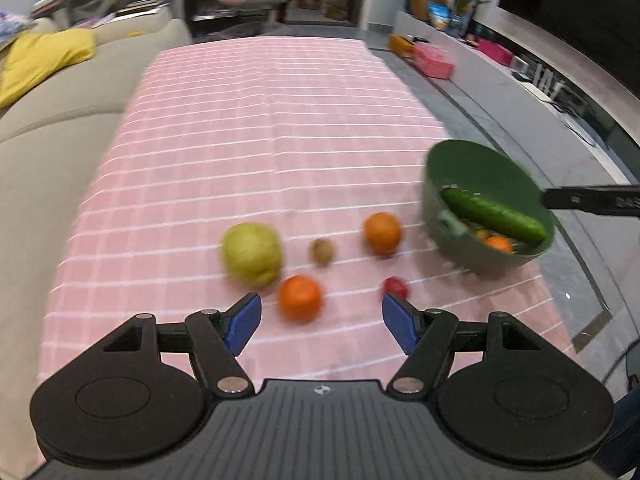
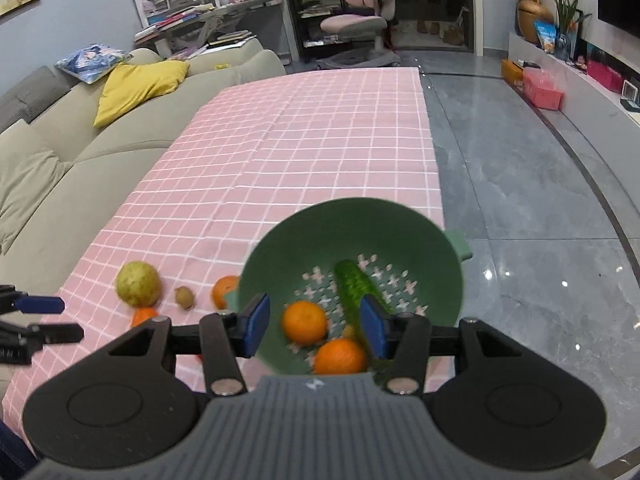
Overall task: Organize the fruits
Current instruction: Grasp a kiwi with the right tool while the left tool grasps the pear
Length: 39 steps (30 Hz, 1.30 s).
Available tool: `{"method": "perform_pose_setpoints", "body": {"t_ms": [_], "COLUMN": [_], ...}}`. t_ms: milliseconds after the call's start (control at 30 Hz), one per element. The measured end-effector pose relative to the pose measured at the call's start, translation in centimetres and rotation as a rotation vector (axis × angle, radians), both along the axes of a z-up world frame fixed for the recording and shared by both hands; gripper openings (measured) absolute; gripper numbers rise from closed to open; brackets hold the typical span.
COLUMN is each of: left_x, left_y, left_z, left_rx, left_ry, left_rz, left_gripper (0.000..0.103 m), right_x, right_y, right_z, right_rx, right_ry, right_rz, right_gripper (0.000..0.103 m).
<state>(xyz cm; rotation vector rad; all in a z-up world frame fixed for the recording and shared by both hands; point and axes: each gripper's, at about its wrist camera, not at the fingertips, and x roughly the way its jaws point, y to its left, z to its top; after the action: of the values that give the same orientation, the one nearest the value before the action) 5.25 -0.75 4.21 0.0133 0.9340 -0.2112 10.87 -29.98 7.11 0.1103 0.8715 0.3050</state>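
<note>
Your left gripper point(image 1: 322, 322) hangs above the near end of the pink checked tablecloth point(image 1: 260, 120) with its blue pads point(image 1: 243, 322) spread wide and nothing between them. Just beyond them lies a round orange mandarin point(image 1: 300, 297), with a large yellow-green pear-like fruit point(image 1: 252, 253) to its left, a small brown kiwi point(image 1: 321, 251) and a second orange point(image 1: 382, 233) farther back, and a small red fruit point(image 1: 396, 287) near the right pad. Your right gripper point(image 2: 316, 326) sits over the green plastic colander bowl point(image 2: 352, 220) at the cloth's right edge, jaws apart and gripping nothing. Inside the bowl lie a dark green cucumber point(image 2: 352, 286) and two oranges point(image 2: 305, 322), one nearer you point(image 2: 340, 356)
</note>
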Motion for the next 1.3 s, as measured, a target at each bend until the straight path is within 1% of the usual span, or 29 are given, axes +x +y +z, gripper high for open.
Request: {"method": "perform_pose_setpoints", "body": {"t_ms": [67,100,167,200,233,300,333,400,467,533,633,700,900,1067,1133,1167,1200,1300], "left_x": [-1.0,-1.3,-2.5,-3.1,-3.1,-2.2,-2.3,-2.5,-2.3,-2.2,-1.7,-0.8,0.6,2.1,2.8,3.1,3.5,4.5], "left_y": [1.3,1.8,2.9,3.8,4.6,5.2,5.7,5.7,5.7,5.9,5.5,5.0,4.5,4.6,4.7,4.7,4.7,4.7], "left_z": [0.0,-0.2,-0.9,-1.6,-2.3,-2.8,-2.8,-2.7,-2.8,-3.0,-3.1,-3.9,-4.5,-4.9,-5.1,-5.2,-5.3,-5.9], "left_rx": [0.007,0.019,0.059,0.067,0.068,0.057,0.045,0.042,0.031,0.014,0.018,0.015,-0.009,-0.038,-0.048,-0.053,-0.06,-0.076], "left_ry": [-0.015,-0.029,-0.072,-0.069,-0.04,0.024,0.016,-0.005,0.003,0.006,-0.004,0.001,0.003,0.011,0.016,0.017,0.015,0.017], "left_rz": [0.013,0.015,0.019,0.032,0.059,0.115,0.122,0.13,0.136,0.132,0.113,0.105,0.091,0.103,0.111,0.116,0.119,0.122], "left_gripper": [0.082,0.082,0.082,0.082,0.08,0.074,0.073,0.074,0.074,0.074,0.075,0.075,0.075,0.076,0.08,0.081,0.083,0.083], "right_x": [-1.4,-1.8,-2.9,-3.4,-3.8,-4.7,-5.1,-5.7,-6.0,-6.2,-6.4,-6.4,-6.1,-5.9,-5.9,-5.9,-5.8,-5.8], "right_y": [0.8,1.1,2.3,3.1,3.8,5.6,6.4,8.1,9.6,10.8,11.9,12.4,13.4,14.3,14.7,14.9,15.1,15.5], "right_z": [0.1,0.0,-0.5,-0.7,-1.1,-2.1,-2.6,-4.0,-5.2,-6.0,-7.0,-7.4,-8.8,-10.1,-10.5,-10.7,-10.9,-11.3], "right_rx": [0.0,0.001,0.004,0.006,0.007,-0.006,-0.021,-0.054,-0.079,-0.091,-0.095,-0.097,-0.108,-0.117,-0.127,-0.133,-0.138,-0.152], "right_ry": [-0.013,-0.016,-0.014,-0.008,-0.001,0.021,0.035,0.061,0.082,0.091,0.103,0.11,0.142,0.171,0.175,0.176,0.178,0.18], "right_rz": [-0.005,-0.004,0.004,0.009,0.014,0.029,0.04,0.067,0.1,0.119,0.135,0.145,0.182,0.215,0.227,0.231,0.238,0.248], "right_gripper": [0.051,0.053,0.054,0.054,0.054,0.054,0.054,0.054,0.054,0.054,0.054,0.053,0.053,0.052,0.051,0.051,0.048,0.043]}}
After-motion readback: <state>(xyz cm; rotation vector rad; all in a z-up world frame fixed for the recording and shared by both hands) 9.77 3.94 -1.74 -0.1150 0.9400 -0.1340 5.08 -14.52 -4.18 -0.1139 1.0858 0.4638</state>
